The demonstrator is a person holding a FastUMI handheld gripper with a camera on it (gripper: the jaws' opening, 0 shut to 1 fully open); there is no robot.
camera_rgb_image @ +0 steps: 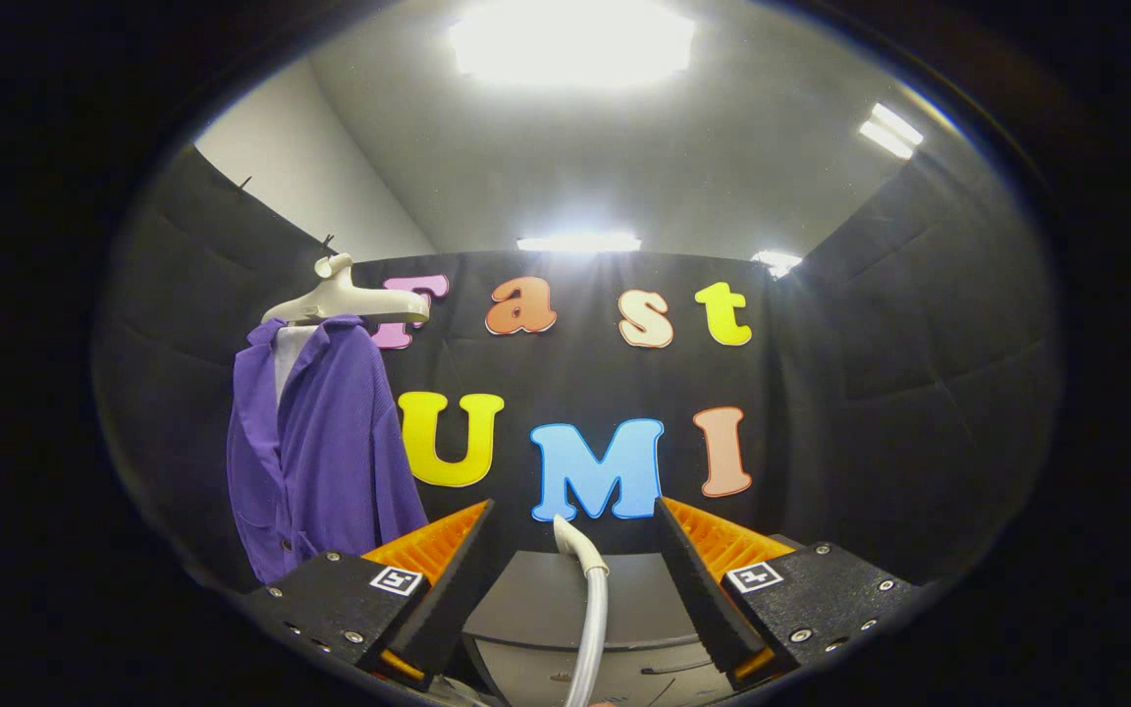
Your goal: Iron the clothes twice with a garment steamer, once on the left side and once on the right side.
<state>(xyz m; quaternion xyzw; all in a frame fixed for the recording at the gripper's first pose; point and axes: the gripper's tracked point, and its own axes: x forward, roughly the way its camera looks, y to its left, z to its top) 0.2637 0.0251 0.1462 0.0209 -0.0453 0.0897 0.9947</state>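
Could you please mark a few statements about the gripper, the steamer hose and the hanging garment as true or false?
1. The gripper is open, with nothing pressed between its fingers. True.
2. The purple garment lies folded on the table. False: it hangs on a pale hanger, up against the booth wall.
3. The steamer hose rises between the two fingers. True.
4. The garment hangs straight ahead between the fingers. False: it hangs off to the left, beyond the left finger.
5. Both fingers press on the hose. False: the hose stands apart from both.
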